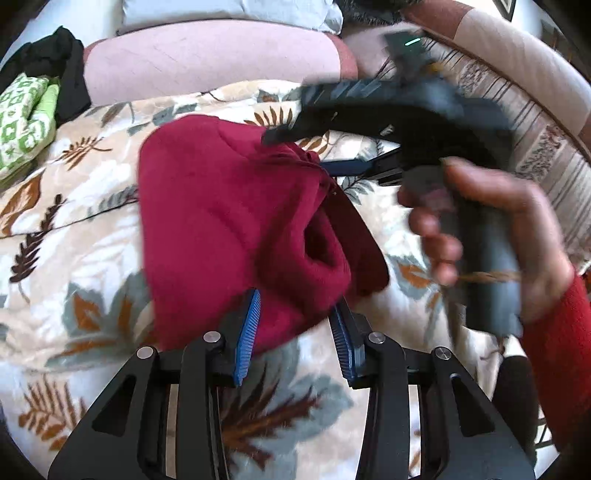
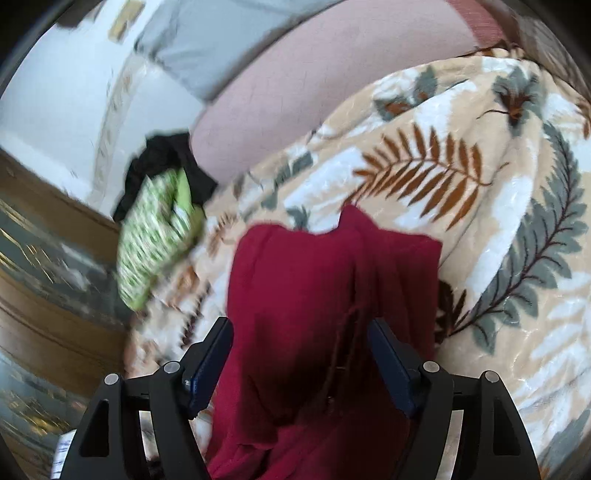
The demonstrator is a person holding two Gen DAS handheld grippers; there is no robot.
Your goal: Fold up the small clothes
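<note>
Lying bunched and partly lifted over the leaf-print blanket (image 1: 74, 229) on the bed: a dark red garment (image 1: 221, 221), folds sagging open toward the near side. Passing between the blue pads of the left gripper (image 1: 295, 325) at its lower edge, jaws standing apart with cloth filling the gap; not gripping tightly as far as can be seen. Reaching into the upper right corner of the cloth in the left wrist view: the right gripper (image 1: 328, 147), blurred, held by a hand (image 1: 491, 236) in a red sleeve. Draping down between the two dark pads in the right wrist view, the same red cloth, jaws there also apart and flanking the fabric; whether pinching it, cannot tell, so clamping unclear. Resting well apart toward the far left edge of the bed: a green-and-white patterned cloth (image 2: 155, 236) touching a black garment (image 2: 162, 166). Running behind the blanket: a pink bolster (image 1: 207, 55), with a grey pillow (image 1: 229, 11) beyond it
</note>
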